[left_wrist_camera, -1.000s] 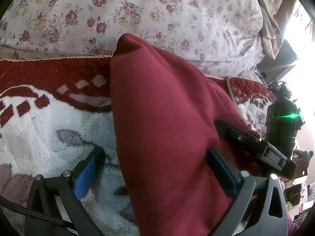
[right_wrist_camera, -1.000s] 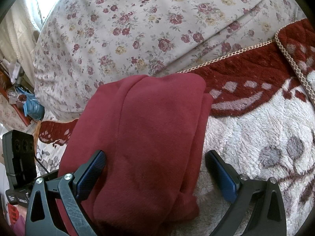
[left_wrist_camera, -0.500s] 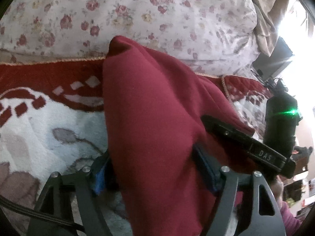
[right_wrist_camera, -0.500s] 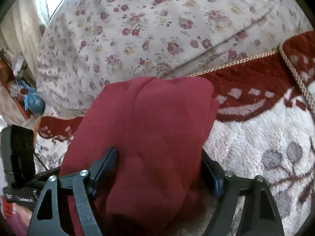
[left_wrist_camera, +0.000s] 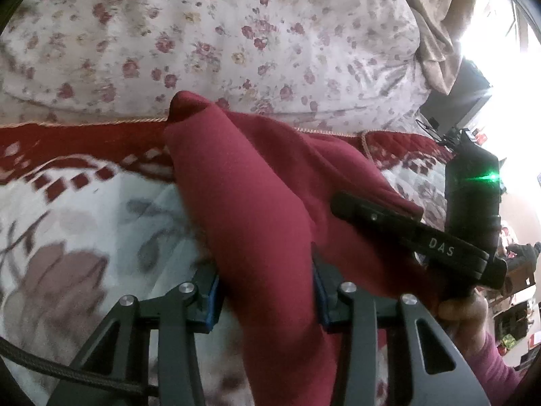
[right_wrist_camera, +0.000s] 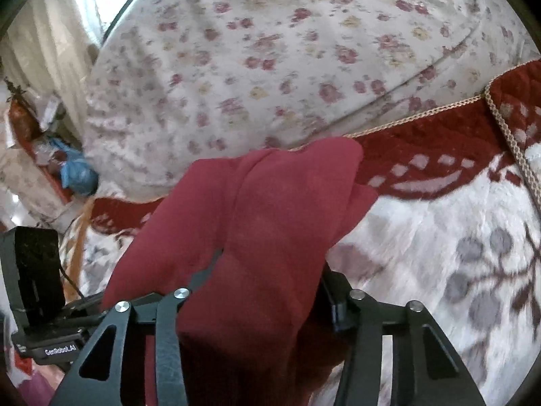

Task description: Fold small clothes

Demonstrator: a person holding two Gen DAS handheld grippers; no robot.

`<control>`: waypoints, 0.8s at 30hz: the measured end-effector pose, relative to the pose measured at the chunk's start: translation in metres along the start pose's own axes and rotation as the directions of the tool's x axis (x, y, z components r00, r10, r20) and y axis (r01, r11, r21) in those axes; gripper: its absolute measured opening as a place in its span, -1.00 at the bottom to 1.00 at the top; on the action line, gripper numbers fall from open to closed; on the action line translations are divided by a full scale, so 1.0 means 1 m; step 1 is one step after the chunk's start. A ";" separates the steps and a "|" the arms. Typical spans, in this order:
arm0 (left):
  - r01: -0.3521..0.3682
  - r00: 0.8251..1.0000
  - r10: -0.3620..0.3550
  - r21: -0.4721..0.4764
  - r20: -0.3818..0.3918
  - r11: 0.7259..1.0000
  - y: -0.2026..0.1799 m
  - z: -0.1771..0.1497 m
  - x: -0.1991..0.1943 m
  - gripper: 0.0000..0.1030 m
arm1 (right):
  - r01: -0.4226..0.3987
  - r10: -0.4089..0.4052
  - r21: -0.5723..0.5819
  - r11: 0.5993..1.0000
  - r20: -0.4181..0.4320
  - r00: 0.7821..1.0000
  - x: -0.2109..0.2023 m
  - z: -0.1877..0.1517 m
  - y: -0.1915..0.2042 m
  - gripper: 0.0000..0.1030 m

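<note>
left two-finger gripper (left_wrist_camera: 267,291) and right two-finger gripper (right_wrist_camera: 270,291), jaws closing, each pinching the dark red fleece garment (left_wrist_camera: 257,196) bunched at 6 o'clock over the red-and-white plush blanket (left_wrist_camera: 84,223).

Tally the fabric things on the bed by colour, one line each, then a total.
Plain dark red garment: 1
Red and white patterned fleece blanket: 1
White floral quilt: 1
Total: 3
</note>
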State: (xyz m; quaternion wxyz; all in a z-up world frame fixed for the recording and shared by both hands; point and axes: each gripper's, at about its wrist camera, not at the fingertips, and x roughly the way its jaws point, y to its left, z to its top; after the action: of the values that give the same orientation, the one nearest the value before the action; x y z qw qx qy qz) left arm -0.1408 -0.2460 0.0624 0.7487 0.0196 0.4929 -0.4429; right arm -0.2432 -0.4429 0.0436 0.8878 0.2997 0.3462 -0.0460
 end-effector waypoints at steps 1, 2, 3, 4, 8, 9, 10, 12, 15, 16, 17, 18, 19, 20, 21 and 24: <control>0.003 1.000 -0.003 -0.004 0.001 1.000 -0.001 -0.004 -0.010 -0.19 | -0.005 0.005 -0.010 1.000 -0.013 1.000 -0.005 -0.004 0.007 0.03; 0.005 1.000 -0.005 -0.002 0.006 1.000 -0.002 -0.009 -0.020 -0.19 | -0.005 0.004 -0.028 1.000 -0.030 1.000 -0.010 -0.010 0.016 0.03; -0.002 1.000 0.002 0.002 0.009 1.000 -0.004 -0.016 -0.032 -0.19 | -0.002 0.000 -0.045 0.999 -0.041 0.999 -0.015 -0.016 0.024 0.03; -0.012 1.000 0.012 0.005 0.006 1.000 -0.006 -0.023 -0.040 -0.19 | -0.005 0.002 -0.059 0.998 -0.052 0.999 -0.019 -0.021 0.031 0.03; -0.039 0.999 0.038 -0.022 -0.026 0.999 0.001 -0.066 -0.066 -0.17 | -0.026 0.014 -0.104 0.994 -0.114 0.993 -0.033 -0.051 0.059 0.04; -0.057 0.997 0.056 -0.031 -0.044 0.998 0.005 -0.076 -0.066 -0.13 | -0.021 0.007 -0.113 0.993 -0.129 0.992 -0.033 -0.061 0.064 0.11; -0.075 0.995 0.072 -0.037 -0.062 0.997 0.009 -0.084 -0.065 -0.07 | -0.008 -0.010 -0.127 0.992 -0.140 0.990 -0.033 -0.069 0.067 0.20; -0.120 0.988 0.115 -0.046 -0.099 0.992 0.015 -0.096 -0.060 0.09 | 0.063 -0.089 -0.158 0.985 -0.164 0.982 -0.032 -0.084 0.070 0.36; -0.203 0.978 0.202 -0.014 -0.045 0.979 0.011 -0.099 -0.076 0.27 | 0.122 -0.144 -0.169 0.978 -0.125 0.982 -0.054 -0.092 0.070 0.38; -0.241 0.971 0.241 0.001 -0.004 0.971 0.008 -0.096 -0.085 0.40 | 0.138 -0.157 -0.176 0.975 -0.099 0.983 -0.064 -0.093 0.072 0.38; -0.263 0.965 0.263 0.001 0.018 0.965 0.007 -0.094 -0.089 0.48 | 0.162 -0.175 -0.183 0.970 -0.062 0.983 -0.078 -0.093 0.074 0.38; -0.289 0.956 0.289 -0.005 0.048 0.957 0.005 -0.090 -0.094 0.60 | 0.172 -0.182 -0.190 0.967 -0.037 0.983 -0.088 -0.094 0.077 0.38; -0.308 0.950 0.308 -0.009 0.061 0.951 0.003 -0.086 -0.095 0.63 | 0.169 -0.177 -0.199 0.965 -0.022 0.984 -0.094 -0.093 0.081 0.38; -0.323 0.944 0.323 -0.008 0.063 0.946 0.002 -0.084 -0.094 0.63 | 0.158 -0.165 -0.216 0.963 -0.014 0.986 -0.101 -0.094 0.086 0.38; -0.339 0.939 0.339 -0.006 0.065 0.941 0.000 -0.081 -0.091 0.63 | 0.148 -0.153 -0.241 0.959 -0.005 0.988 -0.104 -0.094 0.094 0.37; -0.417 0.905 0.415 0.003 0.090 0.909 0.000 -0.078 -0.079 0.64 | 0.143 -0.144 -0.313 0.939 0.021 0.989 -0.099 -0.096 0.116 0.16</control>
State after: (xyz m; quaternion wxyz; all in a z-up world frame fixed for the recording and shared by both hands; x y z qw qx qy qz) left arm -0.2066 -0.1596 0.0821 0.8464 0.1130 0.4392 -0.2792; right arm -0.3411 -0.3064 0.1094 0.9181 0.1287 0.3709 -0.0546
